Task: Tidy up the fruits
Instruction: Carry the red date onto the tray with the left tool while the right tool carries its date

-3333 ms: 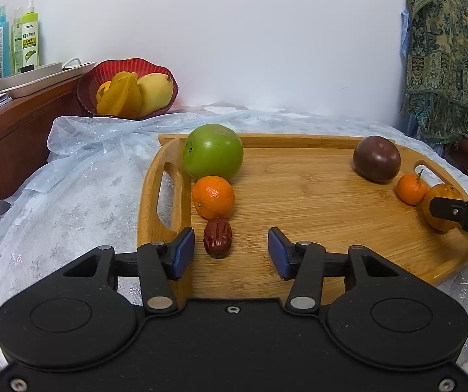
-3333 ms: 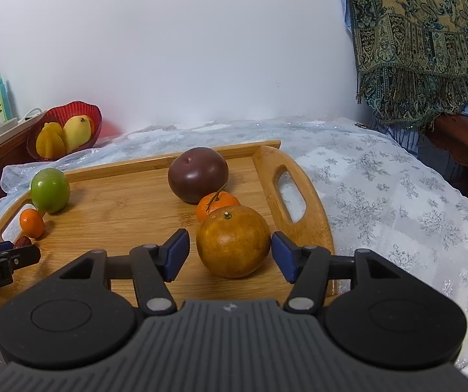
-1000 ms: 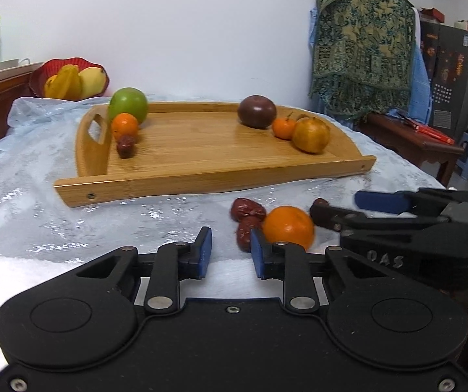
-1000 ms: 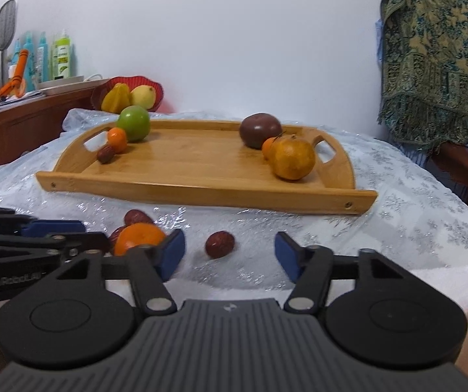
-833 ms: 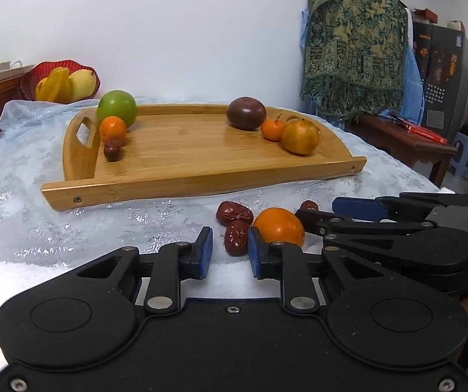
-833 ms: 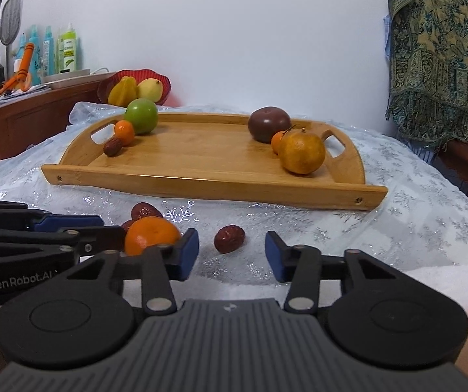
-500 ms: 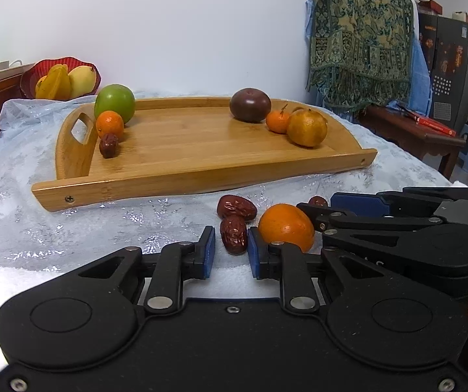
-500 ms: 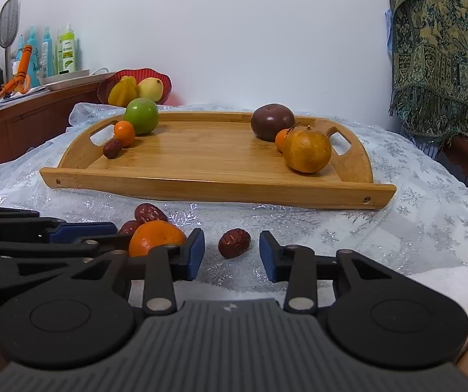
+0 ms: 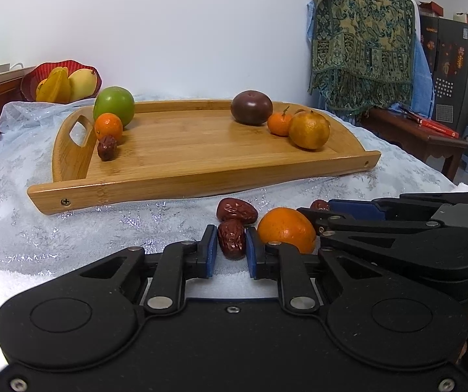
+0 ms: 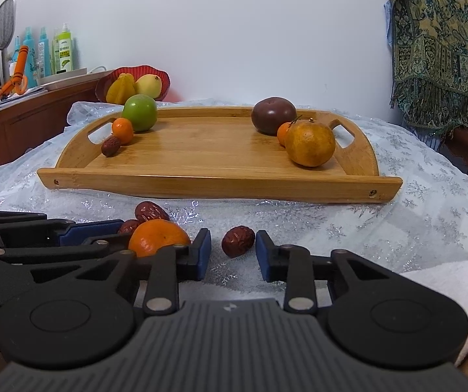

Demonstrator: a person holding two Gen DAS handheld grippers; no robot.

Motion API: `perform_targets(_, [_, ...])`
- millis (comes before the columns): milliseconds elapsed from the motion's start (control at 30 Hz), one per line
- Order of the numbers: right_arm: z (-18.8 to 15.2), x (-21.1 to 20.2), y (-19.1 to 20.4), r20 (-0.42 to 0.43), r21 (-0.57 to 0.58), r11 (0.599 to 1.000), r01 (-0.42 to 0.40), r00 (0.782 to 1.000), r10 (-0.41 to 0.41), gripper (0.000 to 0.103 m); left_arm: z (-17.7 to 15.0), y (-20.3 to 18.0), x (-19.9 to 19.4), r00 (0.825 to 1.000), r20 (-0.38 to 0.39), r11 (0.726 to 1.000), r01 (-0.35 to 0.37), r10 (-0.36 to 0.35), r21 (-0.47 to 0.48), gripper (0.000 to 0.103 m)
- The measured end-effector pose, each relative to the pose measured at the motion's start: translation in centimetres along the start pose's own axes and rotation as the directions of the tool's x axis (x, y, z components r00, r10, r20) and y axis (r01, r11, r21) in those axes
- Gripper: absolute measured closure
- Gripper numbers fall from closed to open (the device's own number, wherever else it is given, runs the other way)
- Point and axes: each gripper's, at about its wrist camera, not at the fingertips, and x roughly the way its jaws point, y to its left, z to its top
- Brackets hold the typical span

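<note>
A wooden tray (image 9: 201, 176) (image 10: 221, 179) holds a green apple (image 9: 114, 104), a small orange (image 9: 108, 126) and a red date (image 9: 106, 152) at its left, and a dark plum (image 9: 251, 107), a small tangerine (image 9: 279, 123) and a big orange (image 9: 309, 130) at its right. In front of the tray lie loose dates and an orange (image 9: 286, 233) (image 10: 157, 236). My left gripper (image 9: 230, 250) has its pads against a date (image 9: 231, 239). My right gripper (image 10: 233, 251) is narrowly open around another date (image 10: 238, 241), with gaps on both sides.
A red bowl (image 10: 132, 86) of yellow fruit stands behind the tray on the left. Bottles (image 10: 62, 54) stand on a wooden cabinet (image 10: 22, 124). A patterned cloth (image 9: 361, 42) hangs at the right. A third date (image 9: 236, 210) lies near the tray's front rim.
Both grippers have moved from the tray down to the loose fruit in front of it. Both have been narrowing, the left onto one date and the right around another.
</note>
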Motion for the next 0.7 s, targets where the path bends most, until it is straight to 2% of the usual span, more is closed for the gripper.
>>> perform_targets(133, [0.0,-0.2,-0.1,0.025,0.019,0.999,0.026,0.999,-0.026,0.08,0.1,0.1,-0.1,1.0,0.005,1.0,-0.005,0.005,-0.019,0.086])
perform_targets(267, [0.2,-0.8,-0.2,0.072,0.027,0.999,0.042,0.996,-0.044,0.08,0.4,0.2,-0.5,0.999,0.034,0.999,-0.042,0.042,-0.012,0.086])
perform_targets(700, [0.9,-0.9,-0.5,0.105,0.036,0.998,0.052,0.993,-0.055,0.08,2.3,2.1,-0.8,0.993,0.078,0.996,-0.085,0.088,-0.038,0.086])
